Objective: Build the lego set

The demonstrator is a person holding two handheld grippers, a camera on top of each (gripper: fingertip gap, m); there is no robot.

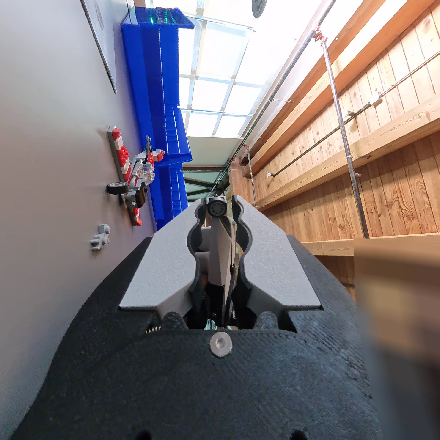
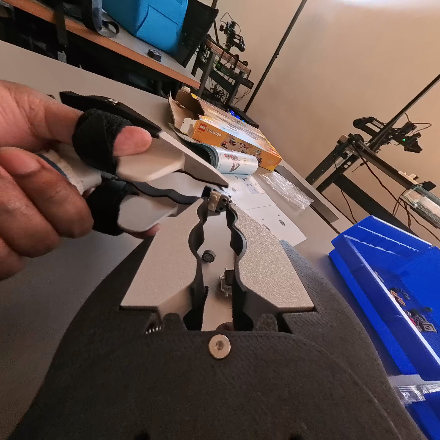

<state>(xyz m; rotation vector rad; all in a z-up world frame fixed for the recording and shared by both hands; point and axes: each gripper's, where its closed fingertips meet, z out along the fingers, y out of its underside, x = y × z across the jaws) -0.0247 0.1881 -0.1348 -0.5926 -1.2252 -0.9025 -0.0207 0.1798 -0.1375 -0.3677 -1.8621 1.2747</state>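
Left gripper [image 1: 216, 207] jaws pinch a wheel piece [image 1: 216, 206]; right gripper [image 2: 216, 207] jaws pinch the grey brick [image 2: 217, 202] fitted to it.

A brand logo and a product-line word are printed on the side of the yellow box [image 2: 235, 145] lying on the table [image 2: 59, 78]. The open booklet [image 2: 238, 162] and the white sheet [image 2: 269, 212] carry print too small to read.

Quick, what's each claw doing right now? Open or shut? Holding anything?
Left gripper: shut on a small wheel piece.
Right gripper: shut on a little grey brick; the left gripper's tips meet it there.
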